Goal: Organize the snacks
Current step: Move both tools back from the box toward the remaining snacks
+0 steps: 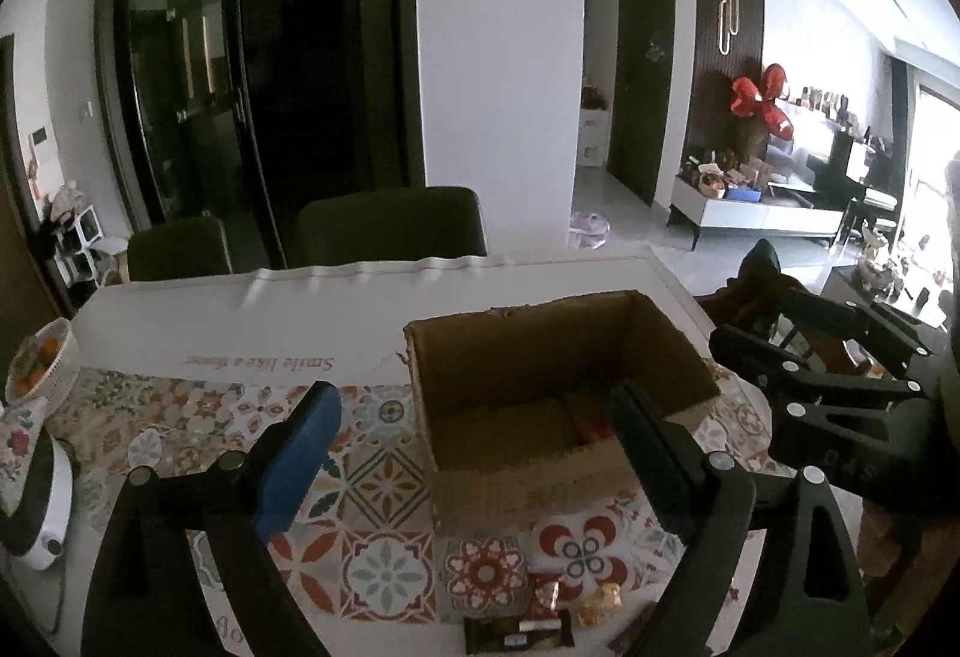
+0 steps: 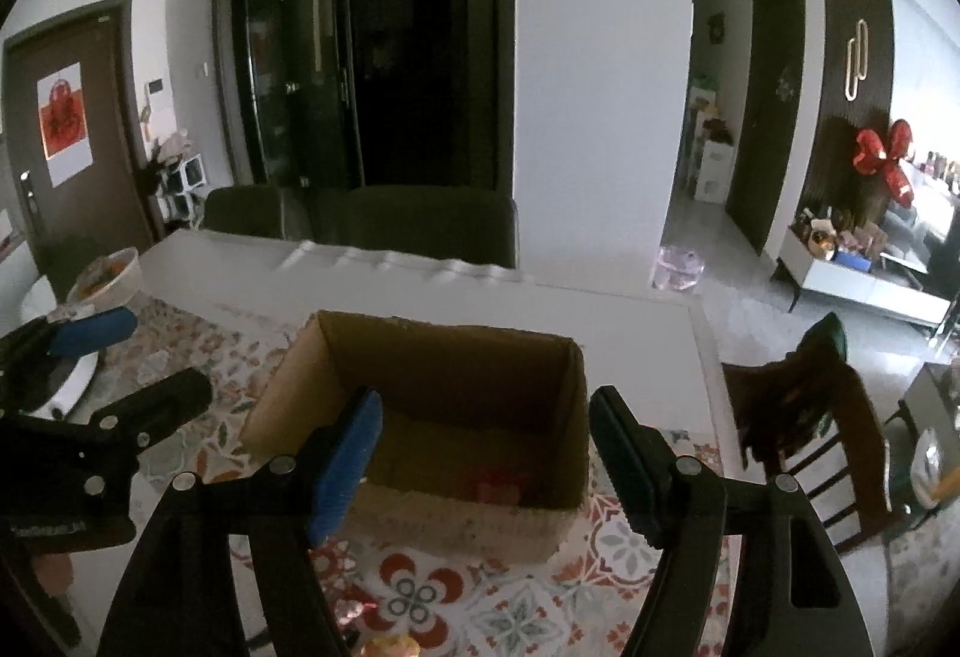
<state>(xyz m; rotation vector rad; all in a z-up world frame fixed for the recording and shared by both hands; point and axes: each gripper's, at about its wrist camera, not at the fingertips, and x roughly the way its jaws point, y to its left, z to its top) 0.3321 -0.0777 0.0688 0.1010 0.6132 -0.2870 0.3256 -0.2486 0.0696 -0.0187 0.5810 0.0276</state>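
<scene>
Two grippers poised over an open cardboard box of snacks on a patterned desk.

Left wrist view: the left gripper (image 1: 474,447) held its jaws apart and empty above the cardboard box (image 1: 558,393); red and yellowish contents were dim and partly hidden. Loose snack packets (image 1: 540,612) near the desk (image 1: 372,501) edge were cut off.
Right wrist view: the right gripper (image 2: 486,453) likewise stood with jaws apart, empty; inside the box, only a blurred red packet (image 2: 498,483) showed.

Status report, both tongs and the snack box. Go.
Left tongs open, empty. Right tongs open, empty. Cardboard box open, red packet inside; loose snacks on the tablecloth in front. Nothing in the way.
</scene>
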